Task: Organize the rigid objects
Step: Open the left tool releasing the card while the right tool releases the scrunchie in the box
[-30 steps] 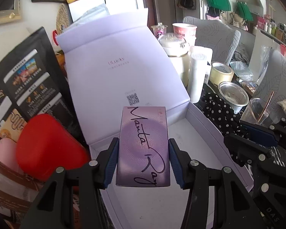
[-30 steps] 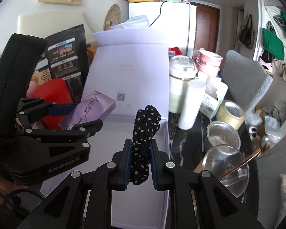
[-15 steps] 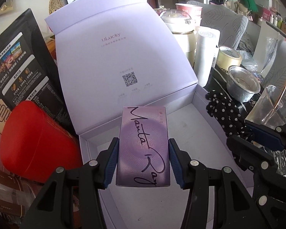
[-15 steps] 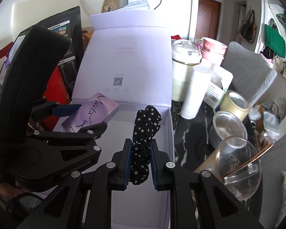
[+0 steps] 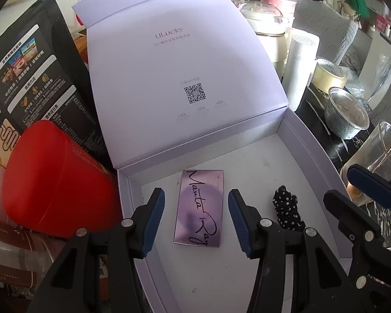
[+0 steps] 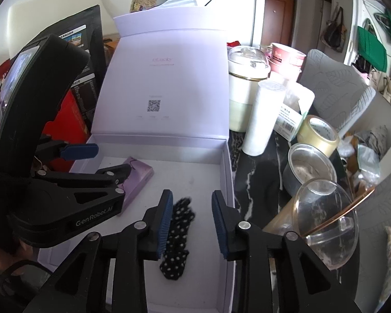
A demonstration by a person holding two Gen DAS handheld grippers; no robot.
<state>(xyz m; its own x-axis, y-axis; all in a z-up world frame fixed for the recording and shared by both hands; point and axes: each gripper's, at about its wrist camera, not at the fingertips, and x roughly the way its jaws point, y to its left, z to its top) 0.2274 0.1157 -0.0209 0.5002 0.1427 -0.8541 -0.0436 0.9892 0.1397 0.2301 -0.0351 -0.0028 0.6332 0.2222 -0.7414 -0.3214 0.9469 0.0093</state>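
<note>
A purple box with black handwriting (image 5: 199, 208) lies flat on the floor of the open white gift box (image 5: 312, 151), at its back left. My left gripper (image 5: 196, 219) hovers over the purple box, open, with a gap between each blue pad and the box's sides. A black polka-dot scrunchie (image 6: 178, 234) lies on the gift box floor to the right. My right gripper (image 6: 191, 216) is above the scrunchie with its jaws opening; the scrunchie sits under the left finger and the pads do not press on it. The purple box (image 6: 139, 180) shows beside the left gripper (image 6: 104, 161).
The gift box lid (image 5: 182, 65) stands upright behind. A red container (image 5: 57, 177) and a black bag (image 5: 31, 73) crowd the left side. To the right stand a white cylinder (image 6: 263, 117), tape roll (image 6: 318, 133), metal bowl (image 6: 310, 172) and glass jug (image 6: 325, 221).
The purple box has left my left gripper's pads and now lies on the gift box floor. My right gripper's jaws have spread, and the scrunchie has dropped to the floor.
</note>
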